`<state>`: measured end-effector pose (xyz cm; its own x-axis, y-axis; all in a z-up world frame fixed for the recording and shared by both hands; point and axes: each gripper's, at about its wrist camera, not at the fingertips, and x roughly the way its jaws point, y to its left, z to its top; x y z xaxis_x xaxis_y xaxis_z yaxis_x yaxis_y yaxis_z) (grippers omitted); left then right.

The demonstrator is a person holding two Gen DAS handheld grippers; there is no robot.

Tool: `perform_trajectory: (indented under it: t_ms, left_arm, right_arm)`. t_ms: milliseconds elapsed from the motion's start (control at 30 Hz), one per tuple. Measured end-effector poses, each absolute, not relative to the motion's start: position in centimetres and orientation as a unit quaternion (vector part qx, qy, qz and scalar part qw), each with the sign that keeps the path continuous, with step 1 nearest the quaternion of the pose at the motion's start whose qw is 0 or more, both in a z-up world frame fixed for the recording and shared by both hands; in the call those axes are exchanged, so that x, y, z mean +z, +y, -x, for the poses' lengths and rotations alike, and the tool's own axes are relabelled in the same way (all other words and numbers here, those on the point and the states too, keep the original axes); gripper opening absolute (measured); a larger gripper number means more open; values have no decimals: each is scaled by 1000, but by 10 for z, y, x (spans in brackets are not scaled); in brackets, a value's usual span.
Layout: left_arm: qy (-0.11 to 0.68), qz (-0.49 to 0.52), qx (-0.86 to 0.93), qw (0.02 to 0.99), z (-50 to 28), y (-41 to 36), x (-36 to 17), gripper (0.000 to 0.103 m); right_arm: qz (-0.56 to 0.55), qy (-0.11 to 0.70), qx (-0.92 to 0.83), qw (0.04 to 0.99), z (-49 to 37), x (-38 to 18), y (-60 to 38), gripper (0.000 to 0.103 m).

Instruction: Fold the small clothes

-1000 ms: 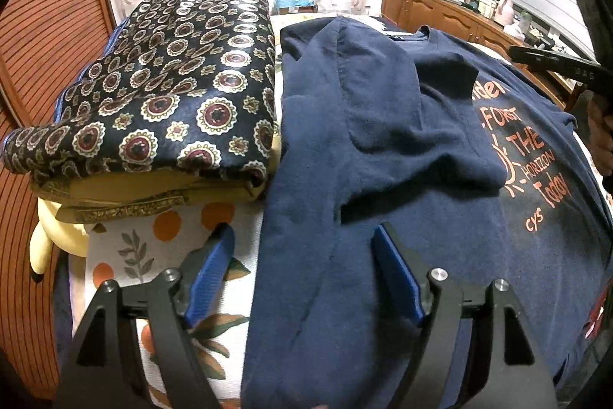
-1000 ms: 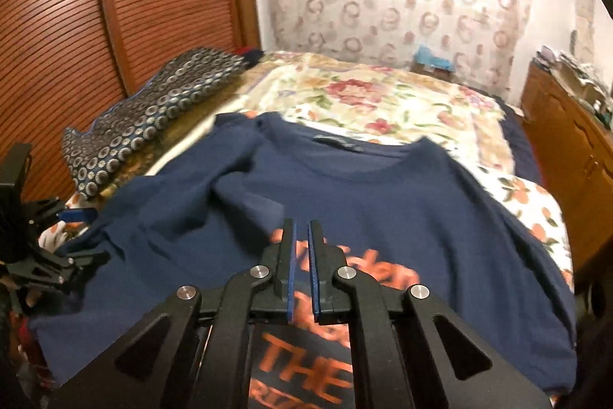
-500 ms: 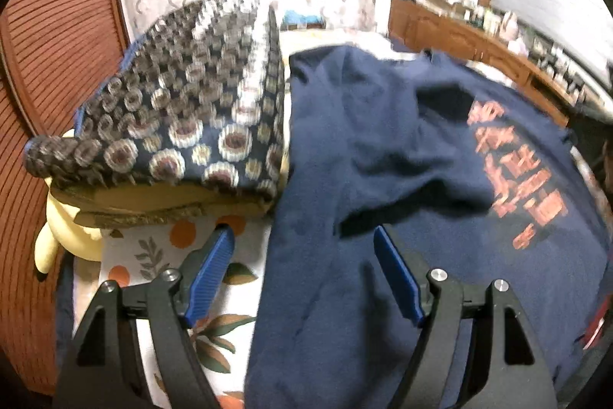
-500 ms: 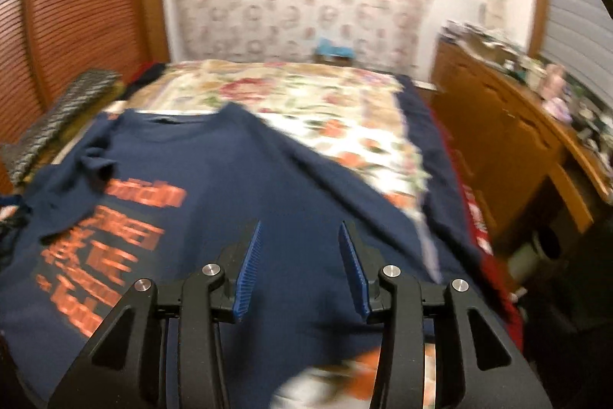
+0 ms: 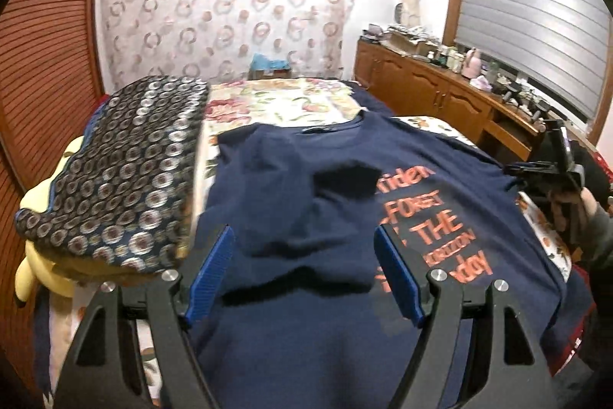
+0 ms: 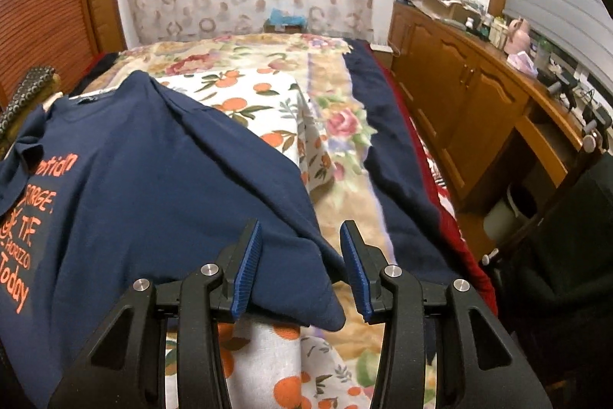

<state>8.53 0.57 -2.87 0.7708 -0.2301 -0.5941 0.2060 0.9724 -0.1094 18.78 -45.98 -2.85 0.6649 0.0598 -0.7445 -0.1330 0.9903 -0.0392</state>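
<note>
A navy T-shirt point(image 5: 306, 294) with orange lettering lies spread on the bed, front up, its left sleeve folded in over the chest. My left gripper point(image 5: 302, 273) is open above the shirt's left side and holds nothing. My right gripper point(image 6: 302, 265) is open, its jaws on either side of the shirt's right sleeve end point(image 6: 306, 278), not closed on it. The shirt point(image 6: 134, 186) fills the left of the right wrist view. The right gripper also shows at the right edge of the left wrist view point(image 5: 544, 171).
A folded patterned blanket point(image 5: 122, 171) on a yellow pillow lies left of the shirt. The floral bedsheet point(image 6: 268, 94) reaches back to the curtained wall. A dark blue blanket point(image 6: 390, 148) runs along the bed's right edge. A wooden sideboard point(image 6: 479, 102) with clutter stands to the right.
My right gripper opened and swung from over the shirt's print to its right sleeve end. My left gripper stayed open and tilted up, moving right over the shirt.
</note>
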Motion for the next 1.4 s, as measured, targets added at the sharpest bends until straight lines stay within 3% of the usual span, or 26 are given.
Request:
perform_trajectory:
  t_ms: [300, 400, 433, 533, 833, 1100, 1200, 1400]
  left_arm:
    - [315, 7, -142, 938, -84, -33, -26, 76]
    - [314, 1, -148, 938, -81, -41, -26, 76]
    - [314, 0, -148, 938, -80, -42, -26, 76]
    - [312, -4, -149, 938, -77, -44, -27, 76]
    - [306, 12, -136, 942, -69, -31, -25, 76]
    - [305, 22, -129, 943, -67, -23, -24, 76]
    - [303, 24, -128, 944, -65, -20, -22, 76]
    - [305, 29, -130, 943, -64, -17, -25, 76]
  right_arm:
    - [16, 424, 78, 902, -213, -39, -468, 42]
    - [-4, 425, 90, 901, -218, -39, -474, 21]
    - [-8, 424, 94, 901, -219, -38, -475, 5]
    - [-7, 423, 98, 901, -218, -35, -471, 2]
    - [33, 362, 141, 921, -194, 27, -432, 1]
    - [57, 332, 278, 899, -178, 76, -319, 1]
    - [73, 325, 305, 892, -173, 81, -276, 17]
    - [104, 325, 274, 899, -180, 68, -270, 20]
